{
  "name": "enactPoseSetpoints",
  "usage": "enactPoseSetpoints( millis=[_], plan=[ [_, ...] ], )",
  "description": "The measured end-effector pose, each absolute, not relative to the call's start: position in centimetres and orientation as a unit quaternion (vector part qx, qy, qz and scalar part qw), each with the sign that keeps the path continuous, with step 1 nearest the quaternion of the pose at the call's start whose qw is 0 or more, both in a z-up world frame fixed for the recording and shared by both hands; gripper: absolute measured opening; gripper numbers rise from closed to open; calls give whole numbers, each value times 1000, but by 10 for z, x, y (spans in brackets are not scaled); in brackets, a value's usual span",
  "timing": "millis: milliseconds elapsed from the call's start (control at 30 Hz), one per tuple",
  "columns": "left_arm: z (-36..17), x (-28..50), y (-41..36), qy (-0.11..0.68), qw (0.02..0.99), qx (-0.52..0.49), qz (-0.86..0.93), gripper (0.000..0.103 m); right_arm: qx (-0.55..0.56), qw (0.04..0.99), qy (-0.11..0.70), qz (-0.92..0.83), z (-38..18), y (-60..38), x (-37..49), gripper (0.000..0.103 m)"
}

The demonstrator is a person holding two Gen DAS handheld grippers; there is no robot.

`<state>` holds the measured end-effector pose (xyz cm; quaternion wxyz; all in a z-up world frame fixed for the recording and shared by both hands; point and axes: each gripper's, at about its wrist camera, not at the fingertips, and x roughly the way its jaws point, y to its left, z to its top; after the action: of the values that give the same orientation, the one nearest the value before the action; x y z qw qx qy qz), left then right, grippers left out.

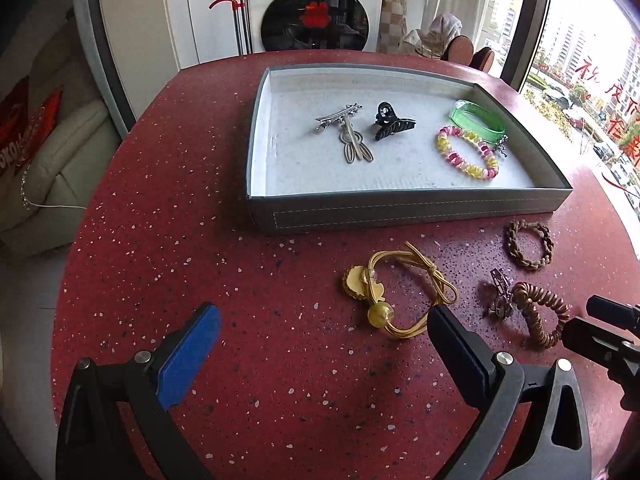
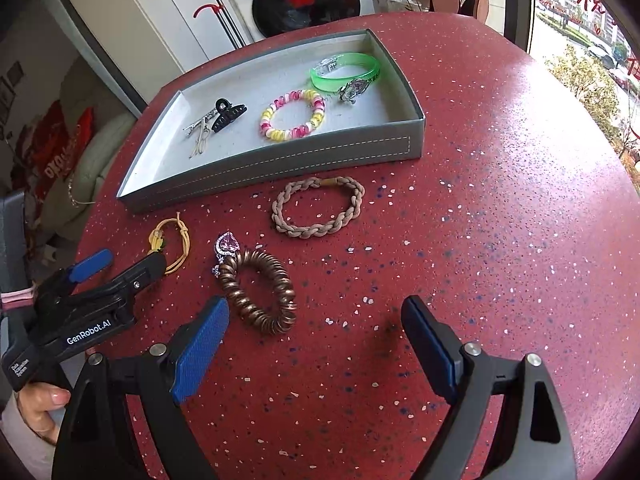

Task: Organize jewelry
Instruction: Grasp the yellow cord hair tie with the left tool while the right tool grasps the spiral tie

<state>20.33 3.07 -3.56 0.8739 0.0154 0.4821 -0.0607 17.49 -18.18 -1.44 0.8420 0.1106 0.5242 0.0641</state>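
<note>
Our left gripper (image 1: 324,328) hangs released above the near part of the red speckled table (image 1: 160,240), its ribbed blue pads (image 1: 188,360) spread wide; the right-hand finger tip sits just at the yellow tie (image 1: 400,292), though we cannot tell whether it touches. Our right gripper (image 2: 316,340) is likewise spread wide and grasps nothing, with the spiral tie (image 2: 260,292) lying just beyond its left pad (image 2: 200,356).

The yellow tie is a bundle of thin elastic cords, knotted, carrying a glossy round bead and a flat scalloped charm. The spiral tie is a coppery coiled ring, and a heart brooch (image 2: 226,248) with a faceted pink stone touches its far side. Nearer the tray lies a braided tie (image 2: 316,208), a tan plaited loop. All four rest on the table in front of the tray's near wall.

The tray (image 2: 280,164) is a shallow grey rectangle with stitched walls and a pale grainy lining. Toward its left end lie a silver clip (image 1: 346,134) and a black claw clip (image 1: 390,122) beside it. Toward its right end lie a bead bracelet (image 1: 466,152) in pink and yellow, a translucent green band (image 1: 478,118) and a small metal charm (image 2: 354,90) at the band's near edge.
</note>
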Motion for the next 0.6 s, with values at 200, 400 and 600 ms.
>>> enactPoseSetpoints(
  millis=[200, 400, 600],
  plan=[
    [-38, 204, 26, 478, 876, 22, -61, 103, 103, 843, 524, 62, -17, -176, 180, 87],
    [-42, 212, 17, 478, 875, 33, -66, 103, 75, 847, 524, 61, -18, -165, 183, 66],
    [-40, 212, 11, 472, 878, 38, -73, 101, 52, 848, 523, 61, -18, -159, 181, 37]
  ],
)
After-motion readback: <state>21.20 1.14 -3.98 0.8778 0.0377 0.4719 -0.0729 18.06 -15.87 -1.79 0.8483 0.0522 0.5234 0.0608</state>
